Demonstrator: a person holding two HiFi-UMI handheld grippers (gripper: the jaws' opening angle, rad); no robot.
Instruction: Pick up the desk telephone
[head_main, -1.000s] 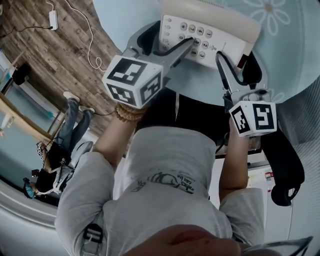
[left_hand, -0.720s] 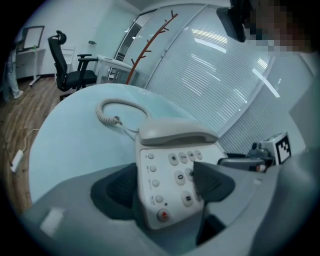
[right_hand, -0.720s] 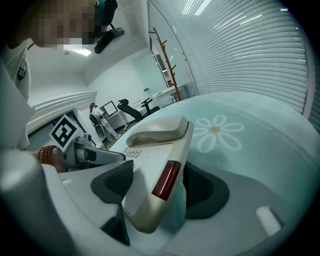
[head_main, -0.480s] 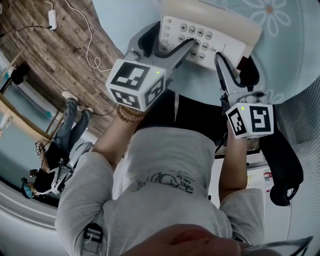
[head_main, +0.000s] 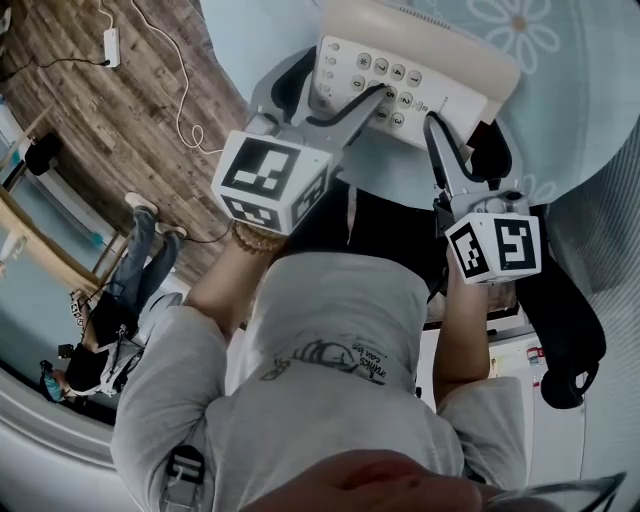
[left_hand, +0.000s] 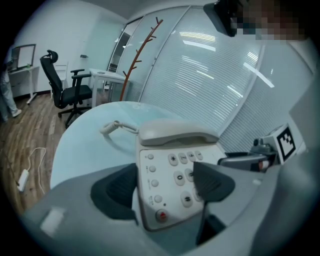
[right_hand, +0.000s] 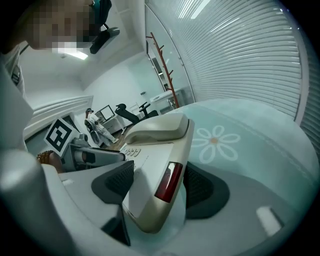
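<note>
The beige desk telephone (head_main: 425, 70) sits at the near edge of the round table (head_main: 570, 90), handset (head_main: 420, 30) in its cradle. My left gripper (head_main: 340, 85) holds its left end: one pad against the side, the other lying on the keypad (left_hand: 182, 172). In the left gripper view the phone (left_hand: 170, 150) fills the gap of that gripper (left_hand: 165, 187). My right gripper (head_main: 465, 135) grips the right end. In the right gripper view both pads of it (right_hand: 160, 187) press the phone (right_hand: 145, 165) beside a red strip (right_hand: 170, 181).
A coiled cord (left_hand: 112, 126) trails from the phone across the pale blue flowered cloth. A black office chair (left_hand: 67, 90) and a coat stand (left_hand: 137, 60) stand beyond the table. Cables (head_main: 180, 80) lie on the wooden floor. Another person (head_main: 120, 300) is at the left.
Both grippers have drawn slightly up the head view and the phone has shifted with them. The left gripper has risen a little; the right has barely moved.
</note>
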